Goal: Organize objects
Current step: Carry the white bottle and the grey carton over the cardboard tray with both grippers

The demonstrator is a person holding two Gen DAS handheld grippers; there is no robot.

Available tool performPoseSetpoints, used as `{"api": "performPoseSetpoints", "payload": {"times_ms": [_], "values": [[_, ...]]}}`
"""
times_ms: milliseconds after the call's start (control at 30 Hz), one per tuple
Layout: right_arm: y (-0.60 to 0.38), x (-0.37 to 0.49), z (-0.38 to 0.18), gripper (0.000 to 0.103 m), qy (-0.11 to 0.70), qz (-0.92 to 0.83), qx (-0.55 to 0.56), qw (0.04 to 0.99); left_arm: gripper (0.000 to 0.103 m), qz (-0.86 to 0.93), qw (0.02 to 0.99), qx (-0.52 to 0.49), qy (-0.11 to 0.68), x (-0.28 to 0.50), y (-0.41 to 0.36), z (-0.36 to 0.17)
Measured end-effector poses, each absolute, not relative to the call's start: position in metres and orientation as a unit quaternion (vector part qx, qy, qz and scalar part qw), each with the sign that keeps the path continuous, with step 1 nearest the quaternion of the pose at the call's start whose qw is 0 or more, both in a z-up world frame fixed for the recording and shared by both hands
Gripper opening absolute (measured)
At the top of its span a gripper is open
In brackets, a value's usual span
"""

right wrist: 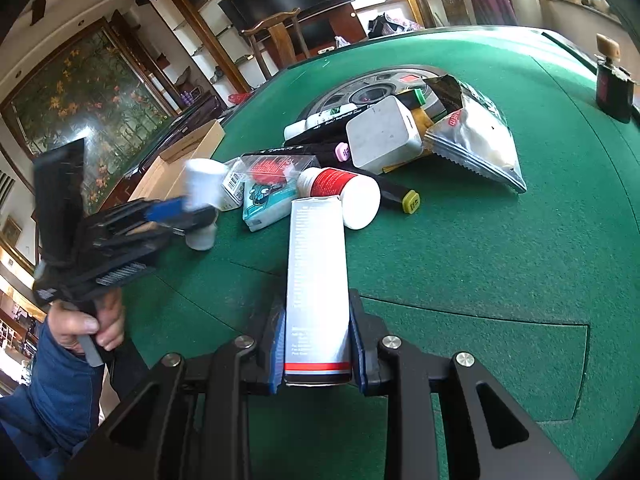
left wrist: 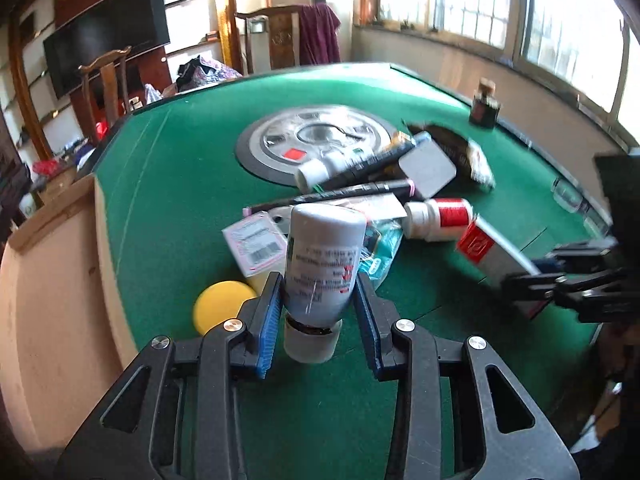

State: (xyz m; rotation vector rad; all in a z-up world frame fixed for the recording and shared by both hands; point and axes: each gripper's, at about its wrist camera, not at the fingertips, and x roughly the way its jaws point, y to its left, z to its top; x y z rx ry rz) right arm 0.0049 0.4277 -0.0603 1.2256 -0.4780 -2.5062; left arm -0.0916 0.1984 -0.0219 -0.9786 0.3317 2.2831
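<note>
L gripper fingers clenched on inverted white bottle; R gripper fingers grasping long white carton. Both above green desk, near clutter pile.

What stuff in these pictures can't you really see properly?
- White bottle: left wrist view, small upside-down label print unreadable.
- Red-and-white box: right wrist view, side text too tiny; in the left wrist view, blurred.
- Wooden box: left wrist view, inside hidden by its wall, cut by the edge.
- Dark bottle: blurred.
</note>
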Motion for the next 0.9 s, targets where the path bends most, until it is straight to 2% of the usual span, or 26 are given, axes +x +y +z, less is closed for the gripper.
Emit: {"api": "performPoseSetpoints", "payload": {"times_ms": [167,367,600,900], "values": [[0.426,0.009,-0.057,0.026,-0.156,-0.880,0.423,0.146,0.035,0.891,0.276,-0.353,0.075,-0.101,0.139,0.004],[0.410,0.016,-0.034,0.026,-0.121,-0.905,0.386,0.130,0.035,0.913,0.190,-0.362,0.013,-0.131,0.056,0.010],[0.362,-0.003,-0.006,0.026,-0.113,-0.897,0.380,0.198,0.035,0.909,0.139,-0.392,-0.021,-0.150,0.008,-0.012],[0.237,-0.050,0.002,0.026,-0.093,-0.871,0.389,0.286,0.034,0.899,0.112,-0.419,-0.055,-0.155,-0.019,-0.026]]}}
